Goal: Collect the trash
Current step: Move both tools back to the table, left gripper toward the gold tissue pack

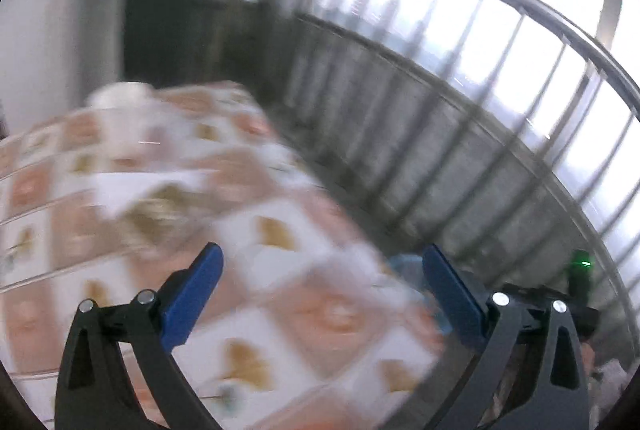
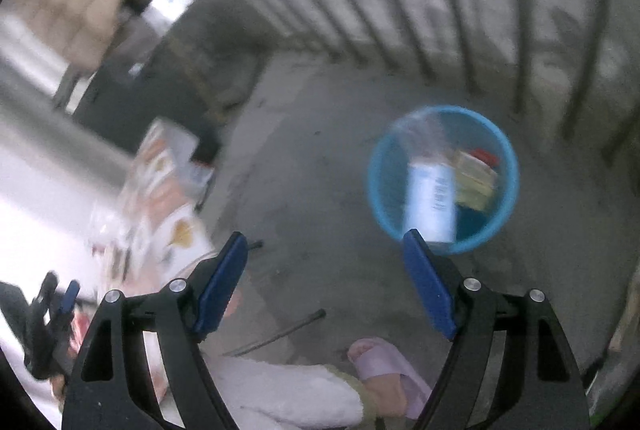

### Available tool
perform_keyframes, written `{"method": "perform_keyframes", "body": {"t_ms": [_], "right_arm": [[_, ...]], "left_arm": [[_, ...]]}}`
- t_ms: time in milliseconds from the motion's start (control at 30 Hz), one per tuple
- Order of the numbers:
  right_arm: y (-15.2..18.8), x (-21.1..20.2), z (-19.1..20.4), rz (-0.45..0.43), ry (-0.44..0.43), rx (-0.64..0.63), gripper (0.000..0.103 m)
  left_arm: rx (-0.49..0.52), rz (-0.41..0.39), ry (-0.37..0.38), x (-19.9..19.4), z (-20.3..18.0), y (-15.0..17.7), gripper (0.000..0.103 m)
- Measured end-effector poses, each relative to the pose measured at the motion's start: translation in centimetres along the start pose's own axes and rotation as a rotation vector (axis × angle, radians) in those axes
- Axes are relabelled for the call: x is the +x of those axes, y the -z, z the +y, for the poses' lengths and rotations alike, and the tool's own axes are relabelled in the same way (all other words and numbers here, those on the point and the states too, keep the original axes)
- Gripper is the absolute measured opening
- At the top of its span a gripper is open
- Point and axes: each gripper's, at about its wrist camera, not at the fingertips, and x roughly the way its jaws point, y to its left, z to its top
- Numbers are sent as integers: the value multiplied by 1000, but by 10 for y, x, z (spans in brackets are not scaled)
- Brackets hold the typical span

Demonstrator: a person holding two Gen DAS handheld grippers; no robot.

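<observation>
Bare concrete floor (image 2: 312,166) fills most of what we see, bounded by a railing (image 1: 460,102) of grey vertical bars with bright daylight behind it. Both views are smeared with motion blur, so fine detail is lost.

From the right wrist camera we look steeply down past our right hand-held gripper (image 2: 326,280). Its blue pads (image 2: 222,284) stand wide apart with only floor between them, so it is open and holds nothing. Just beyond its right fingertip stands a blue bucket (image 2: 380,182) on the floor, near the foot of the railing. Inside it we make out a white bottle (image 2: 432,202) standing on end, with a yellowish packet (image 2: 476,182) and something red (image 2: 486,155) beside it. So this part of the trash lies in the bucket. At the lower edge we see a foot in a pale purple slipper (image 2: 384,362) and a white fleecy trouser leg (image 2: 288,394).

From the left wrist camera our left hand-held gripper (image 1: 322,270) points down at a slant over a bench covered in a checked cloth (image 1: 168,190) with pink squares and yellow motifs. Its pads (image 1: 196,294) are also spread wide, nothing between them. The bench's far edge runs alongside the railing, and a sliver of the blue bucket shows past the cloth's right edge. Some pale objects sit near the far left corner of the bench, too blurred to name. In the right wrist view the left hand-held gripper appears at the lower left, over the cloth.
</observation>
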Motion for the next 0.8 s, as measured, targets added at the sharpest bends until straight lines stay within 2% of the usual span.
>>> {"method": "perform_keyframes", "body": {"t_ms": [100, 200, 367, 467, 633, 800], "right_arm": [[4, 8, 41, 26, -59, -102, 76], [10, 23, 77, 68, -124, -170, 76], [17, 50, 137, 150, -201, -256, 76], [12, 71, 169, 200, -272, -272, 76], [4, 98, 217, 244, -345, -298, 64], [-2, 145, 266, 303, -389, -322, 53]], "left_arm": [[-84, -59, -46, -24, 46, 5, 98], [-161, -86, -68, -33, 82, 9, 98], [-227, -92, -42, -24, 108, 7, 97], [-245, -68, -36, -3, 112, 2, 90], [-318, 6, -21, 34, 129, -5, 73], [-337, 56, -17, 58, 134, -5, 68]]}}
